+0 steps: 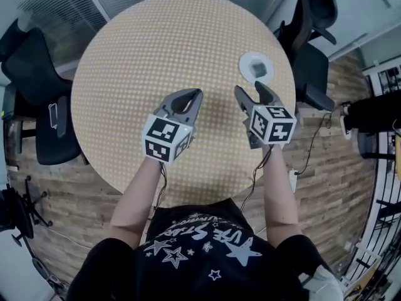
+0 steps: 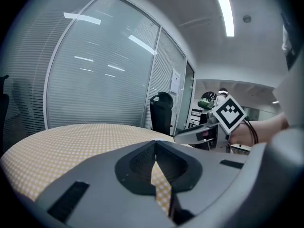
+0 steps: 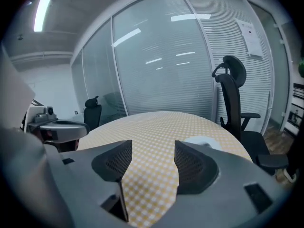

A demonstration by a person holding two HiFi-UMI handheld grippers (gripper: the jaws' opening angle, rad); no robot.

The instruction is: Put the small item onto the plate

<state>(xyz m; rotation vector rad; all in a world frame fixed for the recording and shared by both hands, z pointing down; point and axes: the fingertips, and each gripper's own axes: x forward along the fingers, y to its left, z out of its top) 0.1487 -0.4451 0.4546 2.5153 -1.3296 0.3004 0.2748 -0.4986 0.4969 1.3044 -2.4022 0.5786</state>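
Observation:
A small white plate (image 1: 256, 67) sits on the round yellow-checked table (image 1: 144, 61), toward its far right edge. A small grey item (image 1: 259, 70) rests on the plate. My right gripper (image 1: 249, 91) hovers just short of the plate, open and empty. In the right gripper view the plate (image 3: 202, 140) peeks out behind the right jaw, while the gripper (image 3: 152, 156) shows bare cloth in its gap. My left gripper (image 1: 194, 96) is over the table's middle, shut on nothing. In the left gripper view (image 2: 155, 151) its jaws meet, and the right gripper (image 2: 209, 126) shows to the right.
Black office chairs stand to the left (image 1: 37, 99) and the far right (image 1: 310, 55) of the table. A glass wall with blinds (image 3: 161, 65) runs behind it. A cable and power strip (image 1: 292, 179) lie on the wooden floor at right.

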